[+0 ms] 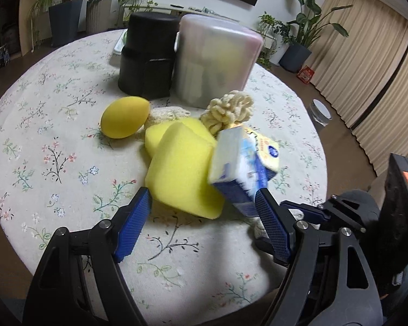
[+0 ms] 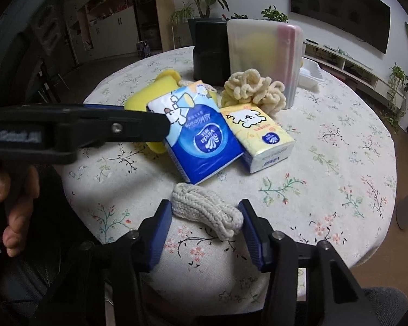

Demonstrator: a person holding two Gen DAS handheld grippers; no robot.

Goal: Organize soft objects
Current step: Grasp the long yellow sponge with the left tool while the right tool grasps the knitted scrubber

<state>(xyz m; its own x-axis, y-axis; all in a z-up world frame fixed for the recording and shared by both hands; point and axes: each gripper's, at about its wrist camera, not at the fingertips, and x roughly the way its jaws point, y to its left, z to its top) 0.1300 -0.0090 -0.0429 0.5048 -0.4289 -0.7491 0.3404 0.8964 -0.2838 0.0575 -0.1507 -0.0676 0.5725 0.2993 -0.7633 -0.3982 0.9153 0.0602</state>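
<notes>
Nearest the right gripper, a knitted grey roll lies on the floral tablecloth between that gripper's fingers, which stand apart on either side of it with no squeeze yet visible; I judge the step in hand to be picking this roll up, so the next move calls for closing gently on its middle and lifting straight up so the soft knit does not slip or unroll. Just beyond the roll, the blue tissue pack leans tilted against the yellow sponge, with the yellow tissue pack touching the blue pack on the side away from the sponge. The left gripper hovers at that blue pack, fingers apart and holding nothing, the pack's lower corner near one finger. Behind the blue pack sit a cream loopy bundle and a yellow egg-shaped sponge. Farthest back from the roll stand a black container and a frosted plastic box, the box apparently already holding soft yellow things, likely the destination
</notes>
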